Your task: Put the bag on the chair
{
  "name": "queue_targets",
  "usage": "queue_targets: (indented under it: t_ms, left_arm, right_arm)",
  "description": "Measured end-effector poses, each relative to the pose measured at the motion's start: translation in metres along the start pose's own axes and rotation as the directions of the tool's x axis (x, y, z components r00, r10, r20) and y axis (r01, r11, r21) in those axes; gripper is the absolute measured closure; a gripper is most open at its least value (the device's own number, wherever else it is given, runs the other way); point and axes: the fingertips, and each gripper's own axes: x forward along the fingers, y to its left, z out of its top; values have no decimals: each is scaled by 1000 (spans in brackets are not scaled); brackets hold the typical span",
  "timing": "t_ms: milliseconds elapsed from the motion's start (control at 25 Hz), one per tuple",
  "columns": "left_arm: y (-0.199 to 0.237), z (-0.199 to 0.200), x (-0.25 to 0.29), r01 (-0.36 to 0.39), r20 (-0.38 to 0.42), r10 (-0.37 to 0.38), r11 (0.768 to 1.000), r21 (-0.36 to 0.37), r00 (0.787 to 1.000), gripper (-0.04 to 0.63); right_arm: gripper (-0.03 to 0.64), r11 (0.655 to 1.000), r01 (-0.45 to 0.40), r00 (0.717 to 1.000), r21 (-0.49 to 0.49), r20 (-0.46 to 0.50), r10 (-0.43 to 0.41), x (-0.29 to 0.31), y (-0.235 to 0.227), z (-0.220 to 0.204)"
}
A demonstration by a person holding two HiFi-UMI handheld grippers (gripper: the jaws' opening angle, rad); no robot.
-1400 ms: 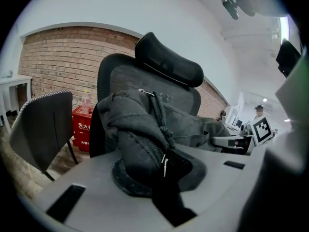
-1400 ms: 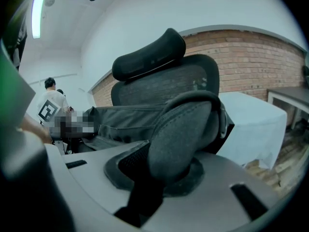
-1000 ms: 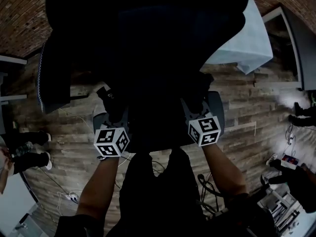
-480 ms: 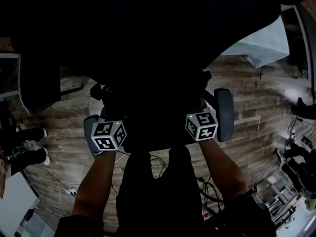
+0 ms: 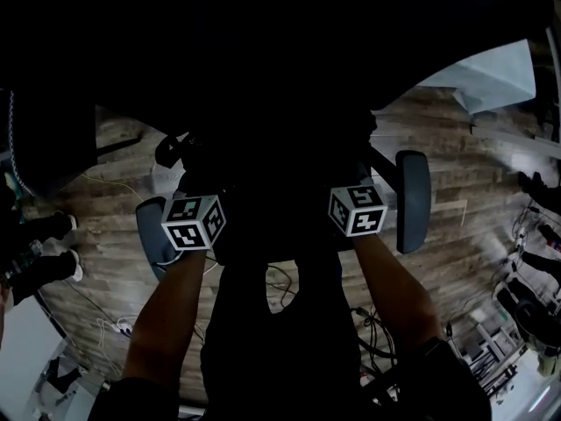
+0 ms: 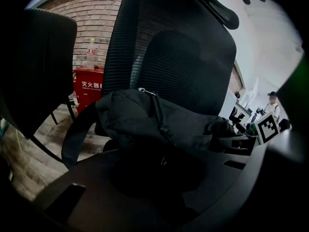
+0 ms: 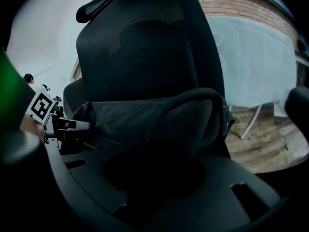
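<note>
Both forearms [image 5: 166, 314] are reaching forward and level from the bottom of the head view. The left gripper [image 5: 195, 202] is sitting at centre-left and the right gripper [image 5: 355, 196] at centre-right. Each is pinching the dark fabric of the black bag [image 6: 159, 122], which is hanging between them in mid-frame, just in front of the chair [image 6: 193, 57] back. The views are not showing whether it is resting on the seat.
</note>
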Motion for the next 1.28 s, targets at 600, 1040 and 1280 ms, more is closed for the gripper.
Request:
queue_targets:
  t_ms: [600,1040,1280]
  left_arm:
    - [22,-41,35,-77,-73,79,997,22,994,479]
    - [29,-50,32,-80,-86,71,992,-101,994,386]
    - [38,-47,11,-169,-132,159,983,-67,978,316]
  right_arm:
    - [499,998,19,998,54,-59,-16,33,-20,-16]
    - [480,995,28,994,100,-111,-17,45,-29,-26]
    - [468,991,44,992,127,-124,-28,48,-33,-27]
